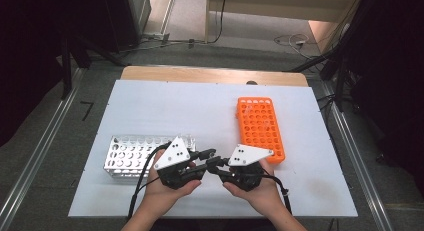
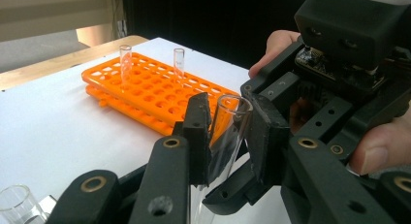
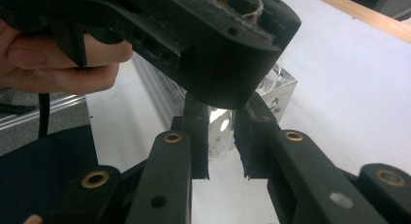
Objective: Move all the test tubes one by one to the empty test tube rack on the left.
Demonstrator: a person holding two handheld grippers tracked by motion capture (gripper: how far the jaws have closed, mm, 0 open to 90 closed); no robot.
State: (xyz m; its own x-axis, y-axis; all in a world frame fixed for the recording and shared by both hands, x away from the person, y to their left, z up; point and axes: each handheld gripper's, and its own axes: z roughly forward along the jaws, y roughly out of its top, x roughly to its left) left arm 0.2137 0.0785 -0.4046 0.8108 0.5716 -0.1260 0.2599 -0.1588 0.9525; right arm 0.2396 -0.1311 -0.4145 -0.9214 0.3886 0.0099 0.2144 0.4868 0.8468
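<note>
The glass tube point(image 2: 225, 136) was held upright between the two grippers, clamped by both the left gripper point(image 2: 228, 132) and right gripper point(image 3: 220, 136).

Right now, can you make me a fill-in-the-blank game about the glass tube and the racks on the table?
1. The rack on the person's right side of the table is coloured ____.
2. The clear test tube is gripped by ____ grippers at once.
3. In the left gripper view, ____ test tubes stand upright in that rack.
4. The rack by the left gripper is made of shiny ____.

Missing words: orange; two; two; metal
</note>
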